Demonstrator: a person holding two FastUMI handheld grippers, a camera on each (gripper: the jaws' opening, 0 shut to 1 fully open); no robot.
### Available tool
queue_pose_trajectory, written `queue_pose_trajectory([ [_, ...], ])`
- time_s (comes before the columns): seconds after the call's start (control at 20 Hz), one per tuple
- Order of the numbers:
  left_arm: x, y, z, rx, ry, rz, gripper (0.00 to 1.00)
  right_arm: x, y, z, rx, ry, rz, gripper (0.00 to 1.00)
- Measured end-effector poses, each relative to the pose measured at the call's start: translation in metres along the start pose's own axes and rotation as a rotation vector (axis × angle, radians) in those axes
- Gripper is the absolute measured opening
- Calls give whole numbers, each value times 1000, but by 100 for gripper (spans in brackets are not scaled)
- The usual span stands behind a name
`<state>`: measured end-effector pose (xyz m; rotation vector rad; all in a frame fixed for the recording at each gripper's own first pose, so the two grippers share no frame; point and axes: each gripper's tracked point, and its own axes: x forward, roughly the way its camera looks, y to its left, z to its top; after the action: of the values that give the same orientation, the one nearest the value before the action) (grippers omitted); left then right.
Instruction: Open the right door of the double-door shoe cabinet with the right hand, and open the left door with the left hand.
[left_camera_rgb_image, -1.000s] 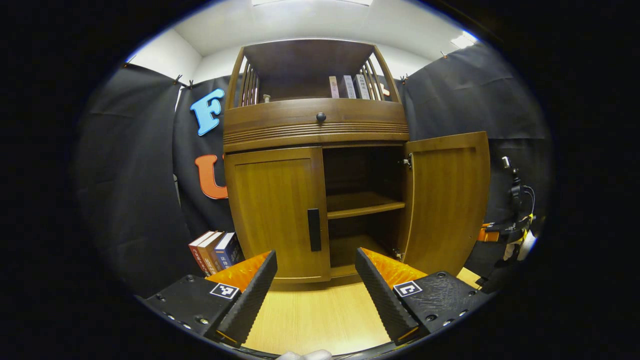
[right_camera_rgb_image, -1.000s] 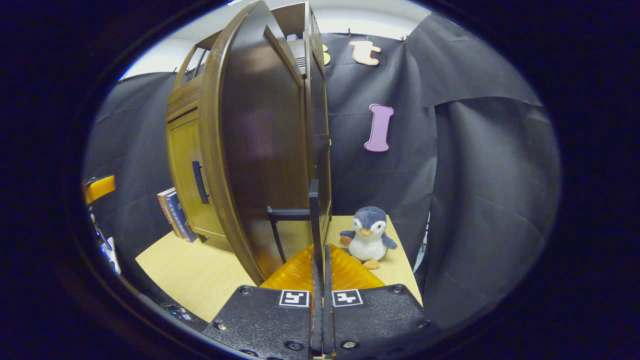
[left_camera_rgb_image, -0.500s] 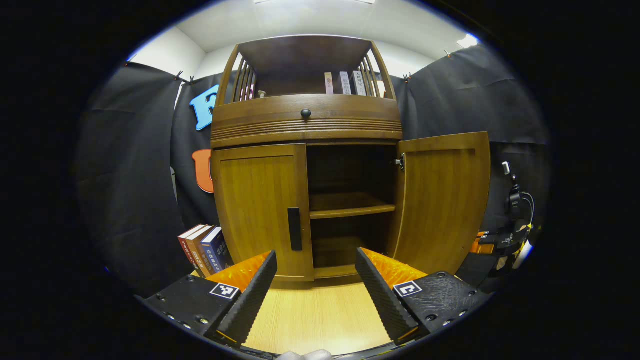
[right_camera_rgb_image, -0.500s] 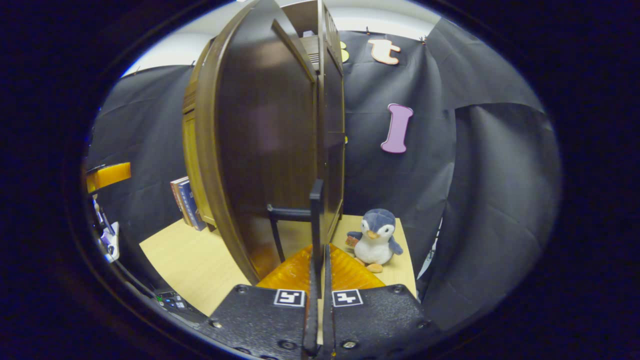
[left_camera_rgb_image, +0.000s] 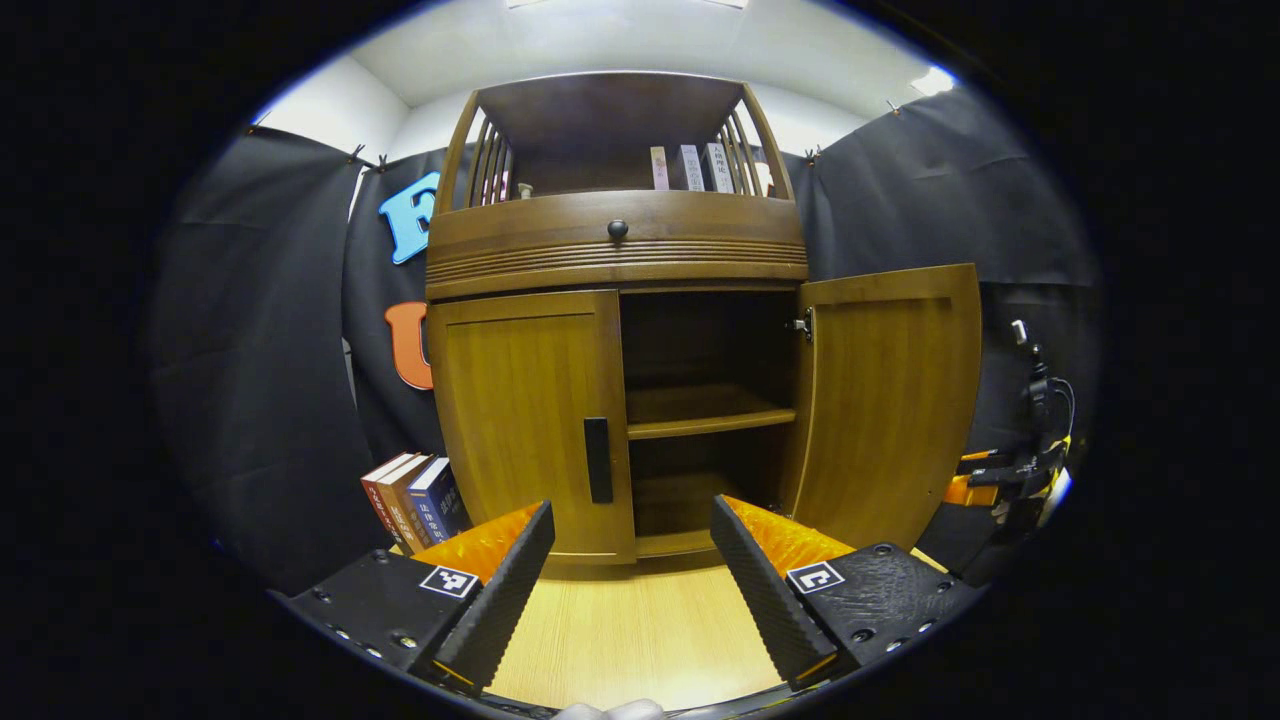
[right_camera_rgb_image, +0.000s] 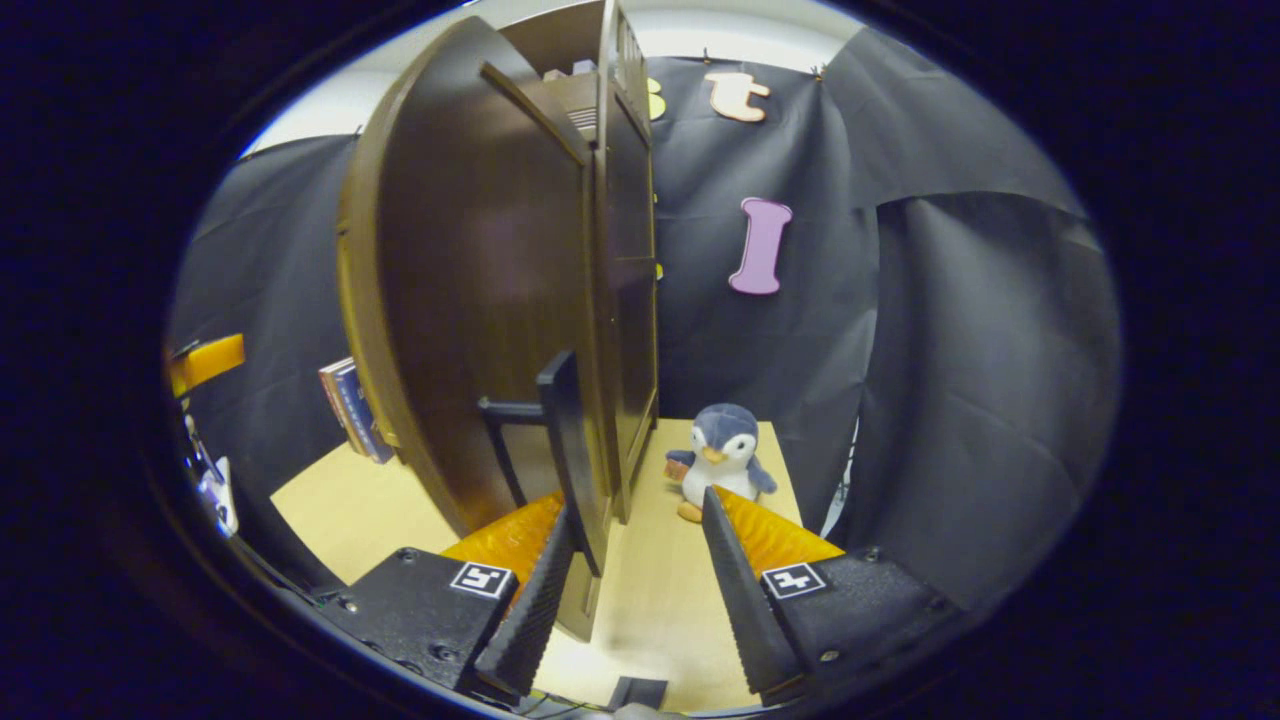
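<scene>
In the left gripper view, the left hand-held gripper (left_camera_rgb_image: 632, 560) hangs with its two fingers spread wide apart, holding nothing, above a pale wooden bench (left_camera_rgb_image: 640, 640). Straight ahead of it stands a brown wooden double-door shoe cabinet (left_camera_rgb_image: 615, 245). The cabinet's left door (left_camera_rgb_image: 525, 420) is closed, and its black vertical bar handle (left_camera_rgb_image: 597, 460) sits just beyond the gap between the fingers. The right door (left_camera_rgb_image: 890, 400) is swung wide open to the gripper's right, showing a dark interior with one wooden shelf (left_camera_rgb_image: 705, 420). A few upright books (left_camera_rgb_image: 412, 498) lean beside the cabinet, ahead and to the left. In the right gripper view, the right hand-held gripper (right_camera_rgb_image: 630, 560) is also open; the open door's black handle (right_camera_rgb_image: 568, 450) stands just inside its left finger, no longer clamped. A grey and white plush penguin (right_camera_rgb_image: 720, 460) sits on the bench just beyond the fingers.
</scene>
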<state>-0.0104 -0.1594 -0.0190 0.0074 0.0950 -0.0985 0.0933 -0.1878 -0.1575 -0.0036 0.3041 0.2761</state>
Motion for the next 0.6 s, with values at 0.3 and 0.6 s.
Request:
queue_pose_trajectory([
  [0.3,8,12,-2,4,-4,-50,96,-50,-11,20,86,-74,-144,90],
  [0.6,20,37,-3,25,-14,-88,96,-103,21,68,86,-170,-318,100],
])
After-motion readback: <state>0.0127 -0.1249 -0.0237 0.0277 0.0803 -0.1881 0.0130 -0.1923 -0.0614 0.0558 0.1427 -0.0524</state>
